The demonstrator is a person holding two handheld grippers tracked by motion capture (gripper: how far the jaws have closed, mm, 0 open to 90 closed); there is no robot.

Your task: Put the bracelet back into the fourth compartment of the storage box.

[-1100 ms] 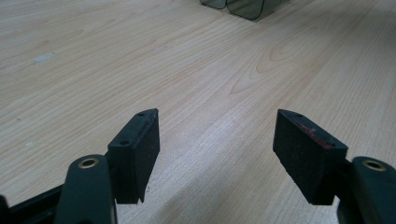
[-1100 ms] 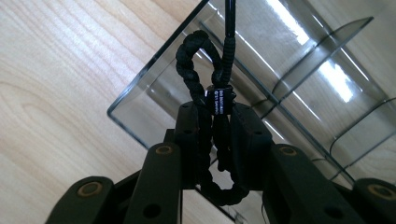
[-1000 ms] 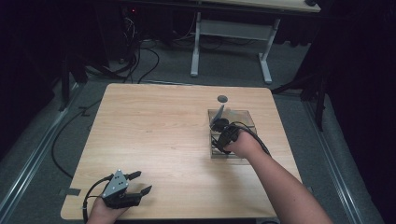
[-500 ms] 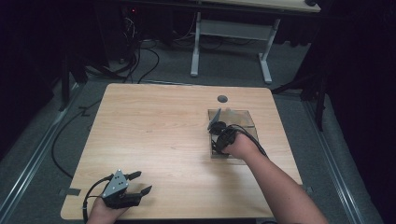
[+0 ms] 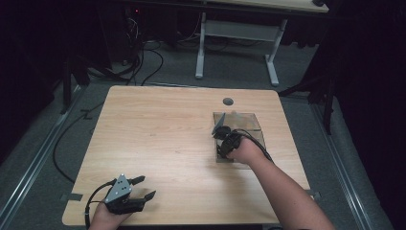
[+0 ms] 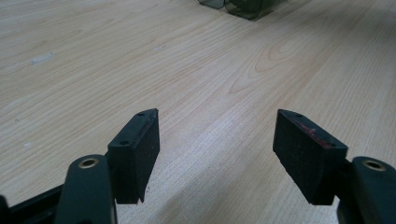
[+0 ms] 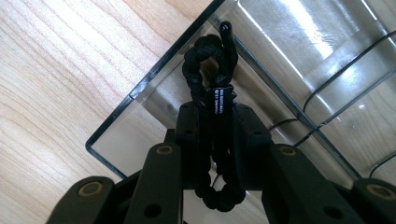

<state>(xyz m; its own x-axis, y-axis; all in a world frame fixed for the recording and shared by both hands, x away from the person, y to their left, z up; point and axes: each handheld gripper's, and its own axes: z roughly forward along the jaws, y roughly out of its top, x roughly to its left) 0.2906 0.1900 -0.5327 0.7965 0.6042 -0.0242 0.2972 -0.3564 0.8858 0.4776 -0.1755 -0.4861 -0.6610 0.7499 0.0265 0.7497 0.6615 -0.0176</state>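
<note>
A light wooden bench (image 5: 158, 139) with a small round hole (image 5: 228, 101) near its far edge stands on grey carpet (image 5: 43, 158) in a dim room. Beyond it, a second table on white legs (image 5: 201, 43) sits against the dark background. Black cables (image 5: 143, 62) trail across the floor at the left.

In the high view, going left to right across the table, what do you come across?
Left gripper, jaws open, at the table's near left edge → right gripper, jaws shut on a black braided cord, over the clear plastic box on the right side.
</note>
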